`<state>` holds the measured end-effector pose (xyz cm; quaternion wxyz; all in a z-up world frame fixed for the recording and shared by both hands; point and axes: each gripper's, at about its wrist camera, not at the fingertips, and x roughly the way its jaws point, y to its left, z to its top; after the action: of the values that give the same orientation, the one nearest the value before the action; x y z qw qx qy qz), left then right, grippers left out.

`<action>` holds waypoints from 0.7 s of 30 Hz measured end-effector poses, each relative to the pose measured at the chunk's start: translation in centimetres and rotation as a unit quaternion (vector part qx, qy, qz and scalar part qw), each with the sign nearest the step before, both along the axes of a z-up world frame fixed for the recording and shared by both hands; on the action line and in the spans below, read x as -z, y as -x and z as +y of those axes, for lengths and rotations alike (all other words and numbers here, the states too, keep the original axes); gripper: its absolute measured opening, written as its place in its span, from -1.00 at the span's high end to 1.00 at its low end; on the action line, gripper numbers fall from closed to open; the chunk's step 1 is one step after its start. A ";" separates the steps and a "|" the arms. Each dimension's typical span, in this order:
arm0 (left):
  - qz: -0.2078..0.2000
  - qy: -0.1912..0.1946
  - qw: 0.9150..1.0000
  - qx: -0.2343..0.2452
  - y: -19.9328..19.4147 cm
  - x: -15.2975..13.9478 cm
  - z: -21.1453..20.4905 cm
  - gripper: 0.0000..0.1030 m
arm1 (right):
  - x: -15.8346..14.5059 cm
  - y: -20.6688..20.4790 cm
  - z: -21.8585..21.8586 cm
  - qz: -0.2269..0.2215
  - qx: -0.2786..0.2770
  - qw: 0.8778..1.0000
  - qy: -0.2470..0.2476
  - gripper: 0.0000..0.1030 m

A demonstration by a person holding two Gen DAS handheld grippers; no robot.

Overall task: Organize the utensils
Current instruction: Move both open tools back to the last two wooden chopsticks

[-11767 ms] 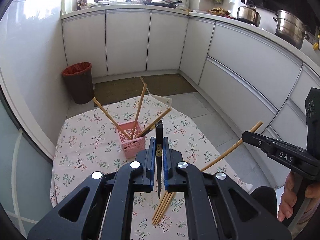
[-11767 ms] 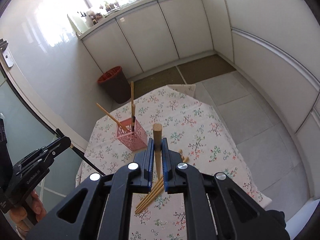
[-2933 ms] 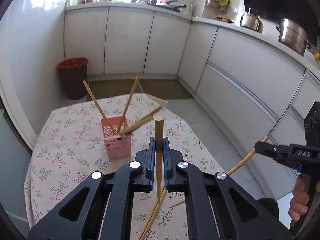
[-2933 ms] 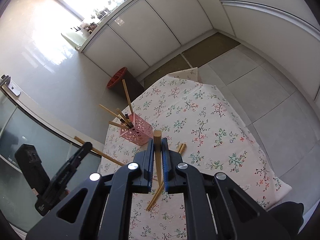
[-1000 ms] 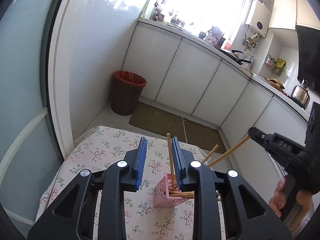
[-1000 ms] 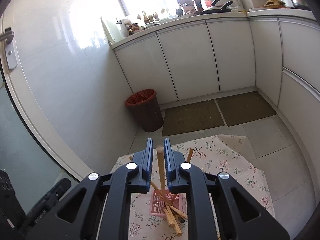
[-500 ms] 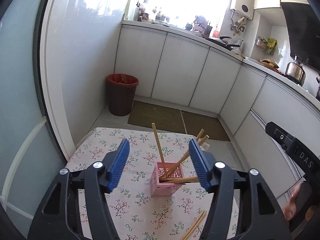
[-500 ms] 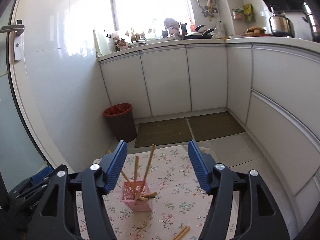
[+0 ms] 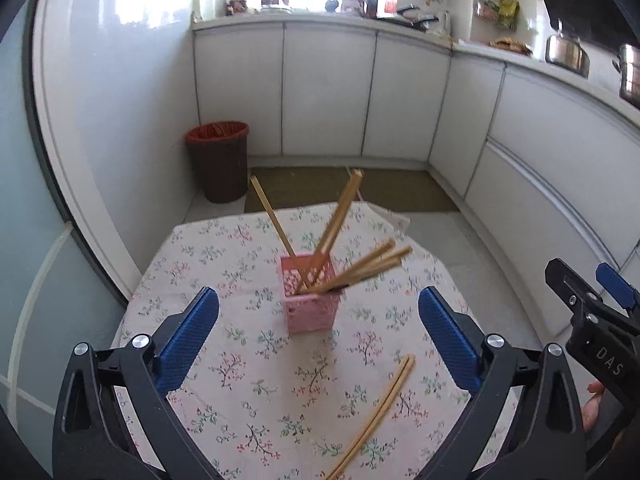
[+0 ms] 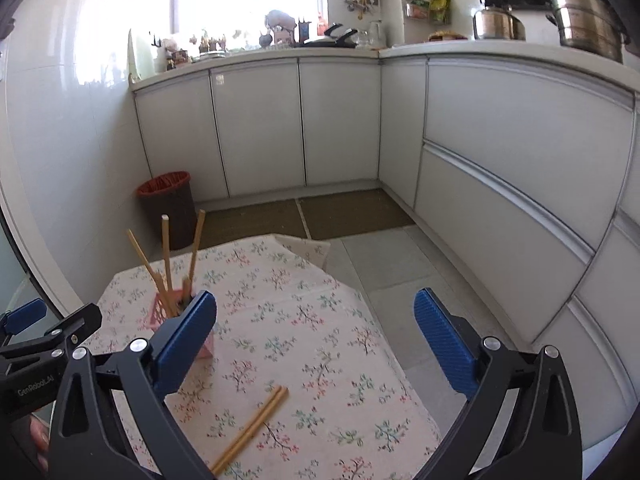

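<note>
A pink lattice holder (image 9: pixel 310 300) stands mid-table with several wooden chopsticks (image 9: pixel 360 266) leaning out of it. Two more chopsticks (image 9: pixel 376 412) lie side by side on the floral cloth nearer me. My left gripper (image 9: pixel 318 338) hovers short of the holder, its jaws opening wide with nothing between them. In the right wrist view the holder (image 10: pixel 176 320) is partly hidden behind my left blue pad, and the loose pair (image 10: pixel 252 426) lies below. My right gripper (image 10: pixel 316 338) is also opening wide and empty, over the cloth to the holder's right.
The table (image 9: pixel 208 248) wears a floral cloth. A brown bin with a red liner (image 9: pixel 218 160) stands on the floor beyond it. White cabinets (image 10: pixel 520 184) line the back and right, with pots (image 10: pixel 584 20) on the counter. A hand (image 9: pixel 592 408) holds the right gripper's handle.
Both grippers let go of their chopsticks into the holder and opened wide. Both pulled back from the holder, which now sits farther off, with the loose pair on the cloth in view.
</note>
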<state>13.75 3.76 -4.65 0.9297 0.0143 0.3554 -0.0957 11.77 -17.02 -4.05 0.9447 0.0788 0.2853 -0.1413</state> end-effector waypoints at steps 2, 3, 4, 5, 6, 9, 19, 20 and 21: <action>0.045 -0.016 0.998 0.030 -0.6 2.1 -1.3 -0.86 | 2.0 1.1 -1.5 0.023 0.013 1.000 -0.016 -0.87; 0.060 -0.024 0.997 0.041 -0.8 3.1 -1.9 -0.86 | 3.3 1.6 -2.4 0.038 0.020 0.999 -0.025 -0.87; 0.082 -0.041 0.994 0.053 -1.0 4.5 -2.8 -0.86 | 4.7 2.2 -3.2 0.053 0.028 0.998 -0.032 -0.87; 0.111 -0.063 0.989 0.069 -1.4 6.0 -3.7 -0.86 | 5.9 2.7 -4.0 0.067 0.035 0.996 -0.038 -0.87; 0.135 -0.078 0.984 0.083 -1.6 7.4 -4.4 -0.86 | 7.2 3.2 -4.8 0.083 0.042 0.995 -0.044 -0.87; 0.192 -0.118 0.969 0.099 -2.1 12.0 -6.4 -0.86 | 11.4 4.7 -7.4 0.139 0.058 0.986 -0.072 -0.87; 0.249 -0.079 0.960 0.100 -4.8 16.9 -9.2 -0.72 | 16.6 7.0 -11.5 0.154 0.070 0.974 -0.150 -0.87; 0.255 -0.067 0.960 0.093 -5.4 17.0 -9.0 -0.66 | 16.8 7.1 -11.5 0.153 0.066 0.974 -0.151 -0.87; 0.260 -0.062 0.959 0.087 -5.8 17.1 -9.0 -0.64 | 16.9 7.0 -11.6 0.154 0.065 0.974 -0.155 -0.87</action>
<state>19.56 -5.25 -21.71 0.7902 0.0778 0.5879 -0.1547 4.74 -28.62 -20.97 0.8543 0.2201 0.4402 -0.1670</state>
